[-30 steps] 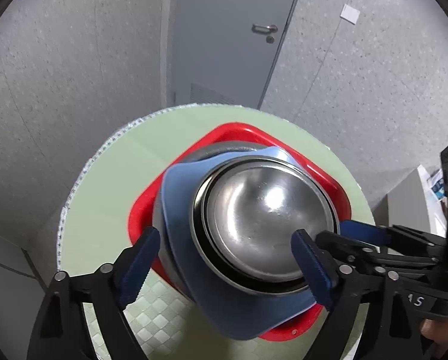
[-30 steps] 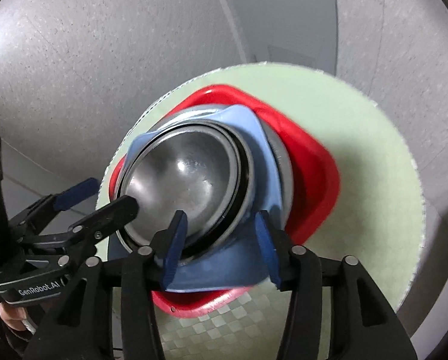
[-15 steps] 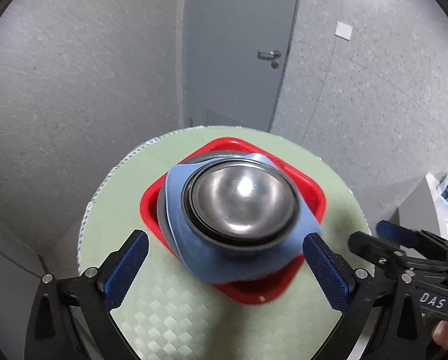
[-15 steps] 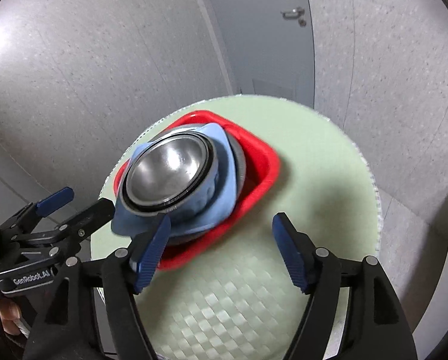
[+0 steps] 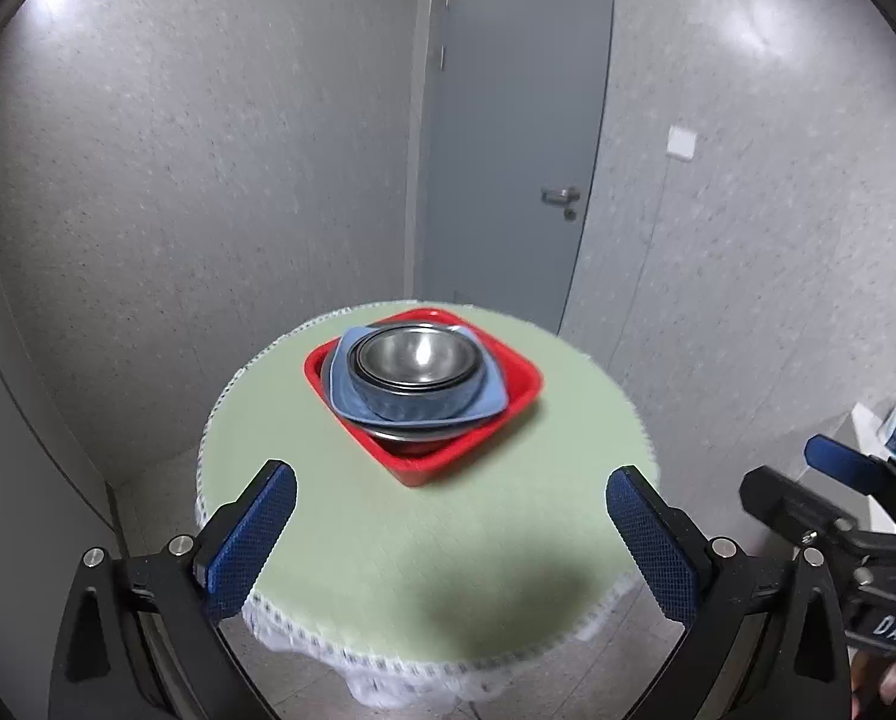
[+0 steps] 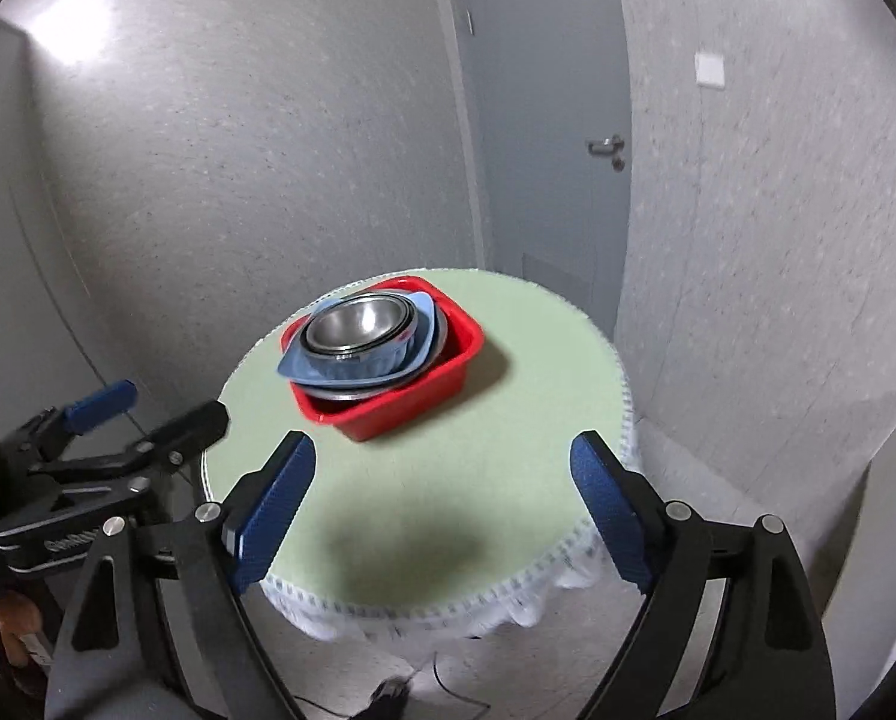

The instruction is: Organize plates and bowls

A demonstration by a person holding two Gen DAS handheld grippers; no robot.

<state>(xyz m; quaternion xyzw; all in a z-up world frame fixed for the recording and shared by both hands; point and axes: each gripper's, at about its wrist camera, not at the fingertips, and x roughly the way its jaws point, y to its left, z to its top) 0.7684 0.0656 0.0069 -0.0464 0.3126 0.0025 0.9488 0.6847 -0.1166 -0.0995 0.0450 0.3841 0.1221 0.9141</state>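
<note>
Nested steel bowls (image 5: pixel 415 357) sit inside a blue dish (image 5: pixel 418 402), stacked over a metal plate in a red square tray (image 5: pixel 511 402) toward the far side of the round green surface (image 5: pixel 424 546), apparently so the set stores compactly. The left gripper (image 5: pixel 451 531) hangs released and empty well short of the stack; the right gripper (image 6: pixel 442 507), also empty, has its jaws opening.

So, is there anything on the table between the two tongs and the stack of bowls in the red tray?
Nothing visible. Only bare green tablecloth lies between the left tongs, the right tongs, whose jaws are opening, and the red tray with the blue dish and steel bowls. Both tongs are empty.
</note>
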